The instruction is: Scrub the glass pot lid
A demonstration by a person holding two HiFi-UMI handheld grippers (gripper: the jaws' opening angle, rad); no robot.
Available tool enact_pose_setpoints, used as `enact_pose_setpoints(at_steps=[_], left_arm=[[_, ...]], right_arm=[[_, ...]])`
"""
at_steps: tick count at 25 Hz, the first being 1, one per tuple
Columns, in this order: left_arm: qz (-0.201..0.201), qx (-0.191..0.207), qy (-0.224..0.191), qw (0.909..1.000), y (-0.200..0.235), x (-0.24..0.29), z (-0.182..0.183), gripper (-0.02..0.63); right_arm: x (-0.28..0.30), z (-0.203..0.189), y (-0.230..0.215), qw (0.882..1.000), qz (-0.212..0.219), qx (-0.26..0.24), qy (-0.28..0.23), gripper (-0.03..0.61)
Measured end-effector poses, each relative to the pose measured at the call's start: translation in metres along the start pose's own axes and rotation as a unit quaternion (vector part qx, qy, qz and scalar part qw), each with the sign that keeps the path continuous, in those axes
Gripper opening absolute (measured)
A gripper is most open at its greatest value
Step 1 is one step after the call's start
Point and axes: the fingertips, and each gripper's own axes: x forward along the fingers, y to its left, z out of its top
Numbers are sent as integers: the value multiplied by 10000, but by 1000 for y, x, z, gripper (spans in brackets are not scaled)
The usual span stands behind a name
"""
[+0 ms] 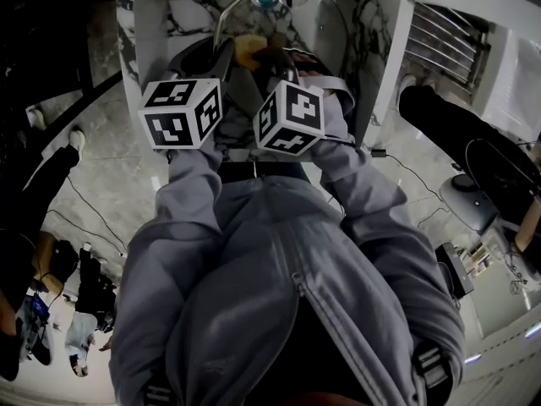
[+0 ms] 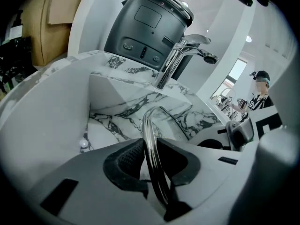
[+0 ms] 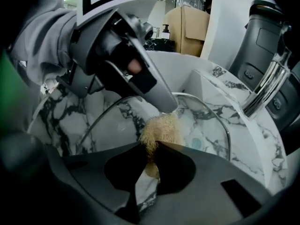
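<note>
The lid [image 2: 149,130] is held over the sink [image 2: 117,118], its rim clamped edgewise between the fingers of the left gripper [image 2: 152,165]. The right gripper [image 3: 150,168] is closed on a scrubber [image 3: 159,130]. The glass face lies directly ahead of the scrubber, which appears pressed against it just beside the left grip.

Marble-veined white sink [image 2: 117,102], chrome tap [image 2: 173,62], grey marbled floor [image 1: 101,176], cardboard box [image 3: 187,29]
</note>
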Motion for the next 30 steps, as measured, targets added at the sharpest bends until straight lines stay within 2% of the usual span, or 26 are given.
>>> enact_pose_setpoints(at_steps=[6, 12, 16, 19, 23, 25, 30], left_arm=[[26, 18, -28, 10000, 0, 0, 1, 92], [19, 61, -47, 10000, 1, 0, 0, 92], [9, 85, -63, 9999, 0, 0, 0, 92], [7, 116, -57, 9999, 0, -1, -1, 92], [-3, 189, -34, 9998, 1, -1, -2, 92], [-13, 217, -35, 9998, 0, -1, -2, 92], [-107, 242, -56, 9996, 1, -3, -2, 92]], right_arm=[[-7, -8, 48, 9948, 1001, 66, 151, 52], [-23, -11, 96, 9731, 2277, 273, 207, 52], [-37, -12, 102, 9650, 2588, 343, 245, 52], [-48, -11, 95, 9646, 2599, 380, 216, 52], [-56, -10, 71, 9696, 2363, 638, -4, 52], [-58, -12, 50, 9747, 2079, 816, -107, 52], [-60, -23, -20, 9869, 929, 1281, -318, 52]])
